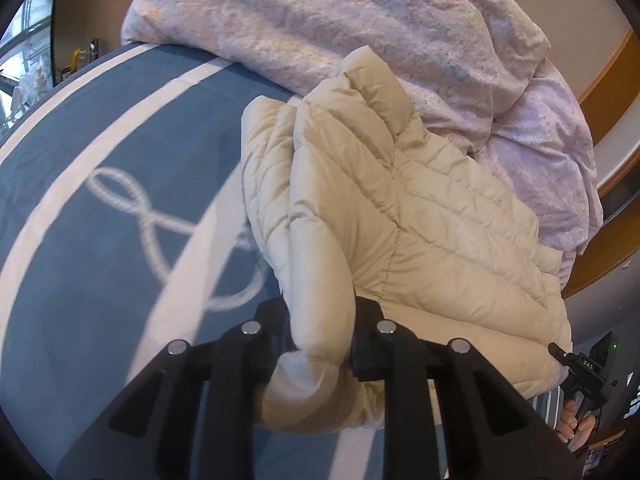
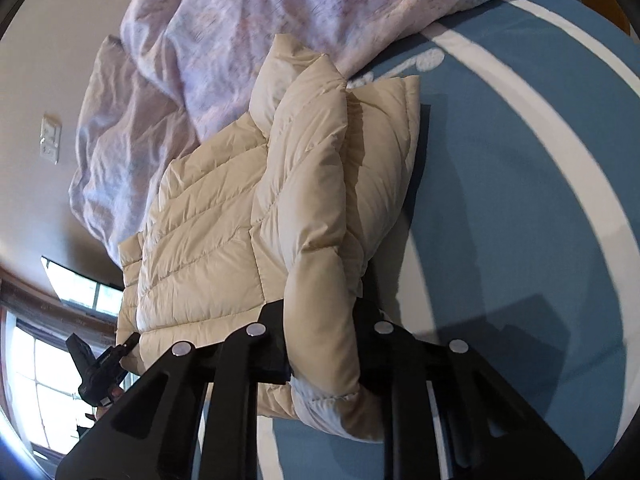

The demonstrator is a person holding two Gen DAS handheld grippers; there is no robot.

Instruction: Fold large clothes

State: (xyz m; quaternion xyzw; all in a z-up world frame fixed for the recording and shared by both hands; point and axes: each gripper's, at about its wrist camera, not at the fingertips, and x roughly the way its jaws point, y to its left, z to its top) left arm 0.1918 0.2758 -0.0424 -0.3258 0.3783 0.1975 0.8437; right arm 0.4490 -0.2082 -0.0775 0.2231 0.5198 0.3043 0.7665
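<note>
Lying across a bed with a blue bedspread (image 1: 100, 140) banded in white and printed with a rope-knot motif: cream quilted puffer jacket (image 1: 400, 220), partly folded, far edge against a rumpled pale lilac duvet (image 1: 360, 32).

Left wrist view: left tongs (image 1: 320, 340), black, clamped on a padded cream fold of the jacket near the lower edge, fabric bulging between both fingers. At lower right, right tongs (image 1: 560, 354), tip touching the jacket's near corner, held by a bare hand (image 1: 574, 426); degree of opening not discernible here. Wooden trim along the right wall.

Right wrist view: right tongs (image 2: 324, 340) closed on a rolled cream sleeve or edge of the jacket (image 2: 208, 240), cuff hanging below. Left tongs (image 2: 132, 338) at lower left, touching the jacket's corner. Duvet (image 2: 280, 20) behind; bedspread (image 2: 520, 180) to the right. Light switch plate (image 2: 51, 139) on beige wall; bright window (image 2: 36, 392) at lower left.
</note>
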